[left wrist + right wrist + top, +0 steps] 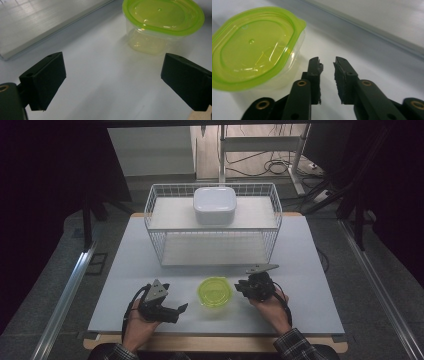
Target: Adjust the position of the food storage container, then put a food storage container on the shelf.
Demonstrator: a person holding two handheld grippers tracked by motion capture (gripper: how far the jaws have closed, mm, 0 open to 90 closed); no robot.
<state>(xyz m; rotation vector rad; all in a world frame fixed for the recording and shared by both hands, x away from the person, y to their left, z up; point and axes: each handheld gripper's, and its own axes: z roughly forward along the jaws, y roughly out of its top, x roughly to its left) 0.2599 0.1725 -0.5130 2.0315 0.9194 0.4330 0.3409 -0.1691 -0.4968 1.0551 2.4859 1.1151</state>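
Observation:
A clear plastic container with a lime-green lid sits on the white tabletop near the front, between my two grippers. My left gripper lies to its left, pointing toward it. In the left gripper view its jaws stand wide open with bare table between them, and the container is ahead to the right. My right gripper is close to the container's right side. In the right gripper view its jaws are a narrow gap apart with nothing between them, just right of the container.
A white wire basket stands at the middle back of the table, with a white lidded box on its upper shelf. Its lower shelf lies just beyond the container. The front table edge runs below both hands.

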